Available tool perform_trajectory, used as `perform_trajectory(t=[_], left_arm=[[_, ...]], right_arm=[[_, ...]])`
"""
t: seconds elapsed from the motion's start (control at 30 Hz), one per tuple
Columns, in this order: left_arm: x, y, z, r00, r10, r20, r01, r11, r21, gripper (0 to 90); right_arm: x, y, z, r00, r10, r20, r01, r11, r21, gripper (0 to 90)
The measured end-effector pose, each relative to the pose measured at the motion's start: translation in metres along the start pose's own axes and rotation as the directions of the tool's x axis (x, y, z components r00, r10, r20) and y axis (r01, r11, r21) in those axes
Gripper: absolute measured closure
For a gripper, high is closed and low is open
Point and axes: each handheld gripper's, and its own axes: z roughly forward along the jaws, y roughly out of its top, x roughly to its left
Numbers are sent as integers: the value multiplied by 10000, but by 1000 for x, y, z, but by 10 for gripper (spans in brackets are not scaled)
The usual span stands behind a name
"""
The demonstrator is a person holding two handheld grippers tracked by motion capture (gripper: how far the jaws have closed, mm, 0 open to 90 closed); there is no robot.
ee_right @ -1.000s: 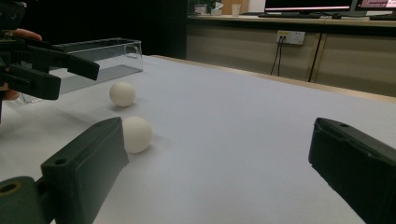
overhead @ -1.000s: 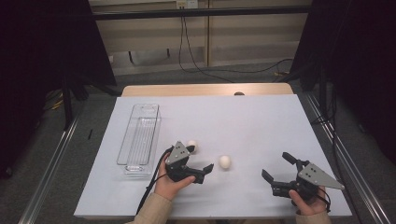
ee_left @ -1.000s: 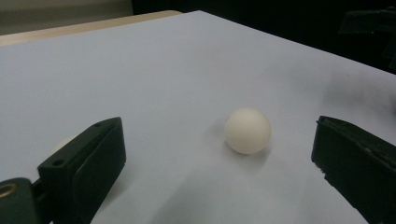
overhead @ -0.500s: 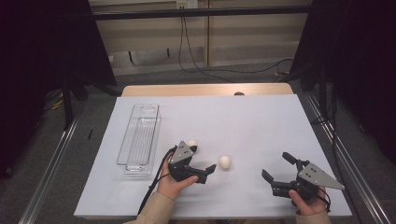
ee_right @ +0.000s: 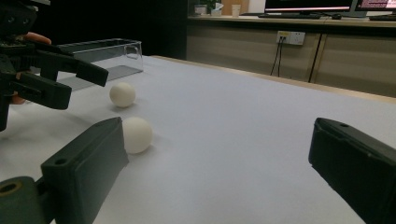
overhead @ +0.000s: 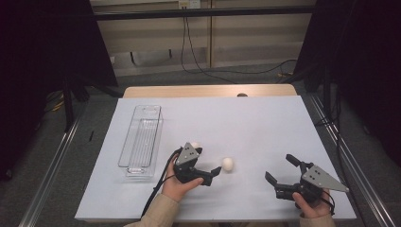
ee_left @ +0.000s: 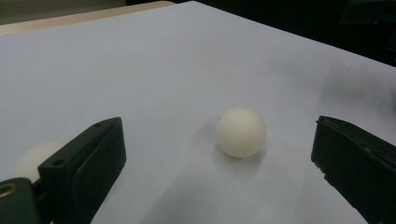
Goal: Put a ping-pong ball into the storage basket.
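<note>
While our left gripper [overhead: 208, 163] stands wide open and empty, a small white round ball [overhead: 228, 164] lies on the white table sheet [overhead: 246, 123] ahead of its jaws. A second white ball [overhead: 195, 144] sits beside it, near the clear plastic tray [overhead: 142, 139]. Our right gripper [overhead: 280, 171] gapes wide, holding nothing.

Overhead forward-down — two close table-level gripper views

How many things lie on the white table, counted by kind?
White balls: 2, one in front of the left gripper, one behind it
Clear plastic trays: 1
Total: 3
</note>
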Motion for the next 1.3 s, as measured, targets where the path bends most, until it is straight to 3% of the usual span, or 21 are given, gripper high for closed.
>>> perform_trajectory(t=[1.3], left_arm=[[-4, 2, 17, 10000, 14, 62, -18, 9982, 605, 31]], right_arm=[[0, 0, 0, 10000, -5, 11, 5, 10000, -4, 34]])
